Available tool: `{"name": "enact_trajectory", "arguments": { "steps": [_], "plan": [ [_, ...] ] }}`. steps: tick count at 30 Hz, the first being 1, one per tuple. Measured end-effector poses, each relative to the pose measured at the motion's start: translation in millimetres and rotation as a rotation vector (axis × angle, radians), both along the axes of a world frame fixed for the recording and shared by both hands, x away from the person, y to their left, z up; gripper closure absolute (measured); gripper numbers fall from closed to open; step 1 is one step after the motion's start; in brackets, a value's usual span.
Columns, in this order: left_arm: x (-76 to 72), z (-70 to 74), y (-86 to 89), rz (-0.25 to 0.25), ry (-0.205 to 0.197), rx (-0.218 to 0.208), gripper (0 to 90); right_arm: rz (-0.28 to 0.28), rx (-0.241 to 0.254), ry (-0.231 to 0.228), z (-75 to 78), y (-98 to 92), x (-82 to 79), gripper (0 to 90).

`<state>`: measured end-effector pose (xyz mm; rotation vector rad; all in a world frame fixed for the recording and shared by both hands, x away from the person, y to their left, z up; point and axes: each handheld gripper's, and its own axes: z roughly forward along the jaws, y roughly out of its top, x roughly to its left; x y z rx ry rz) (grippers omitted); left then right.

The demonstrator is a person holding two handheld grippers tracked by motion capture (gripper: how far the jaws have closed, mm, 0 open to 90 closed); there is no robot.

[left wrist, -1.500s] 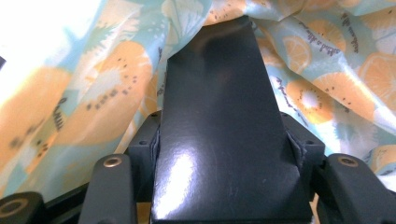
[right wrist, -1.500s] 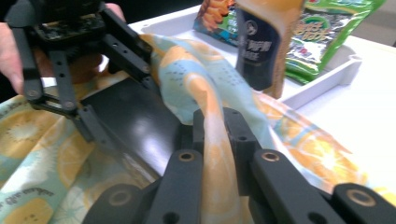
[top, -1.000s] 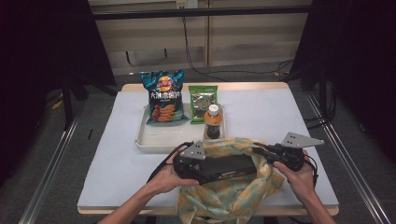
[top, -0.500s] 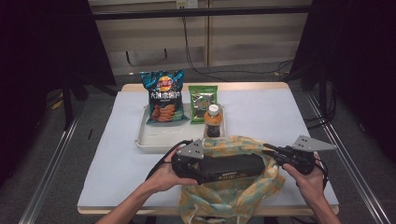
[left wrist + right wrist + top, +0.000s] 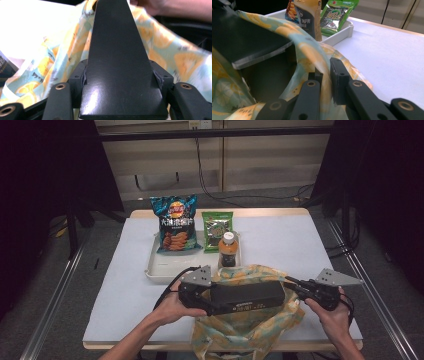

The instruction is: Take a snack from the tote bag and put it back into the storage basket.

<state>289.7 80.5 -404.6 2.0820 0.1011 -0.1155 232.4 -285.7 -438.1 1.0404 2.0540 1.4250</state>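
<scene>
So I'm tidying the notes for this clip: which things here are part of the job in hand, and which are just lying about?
In the job:
- lemon-print bag, its rim pinched by the right gripper
- black box, held by the left gripper over the bag

Lying about:
- white tray
- crisps packet
- green snack packet
- bottle

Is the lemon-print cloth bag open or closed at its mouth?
Open. The right gripper pinches the yellow lemon-print cloth bag by its rim, and the dark inside shows beside it.
</scene>
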Motion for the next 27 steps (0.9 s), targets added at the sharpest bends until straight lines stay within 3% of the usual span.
{"name": "enact_trajectory", "arguments": {
  "steps": [14,27],
  "plan": [
    [3.7,13.2,1.5,0.014,0.012,-0.062,43.1,0.026,-0.014,0.014,-1.7,7.9,2.0,83.4],
    [6.2,29.2,3.9,0.021,-0.011,-0.101,43.1,0.059,-0.032,0.028,-6.2,14.0,3.2,81.5]
  ]
}}
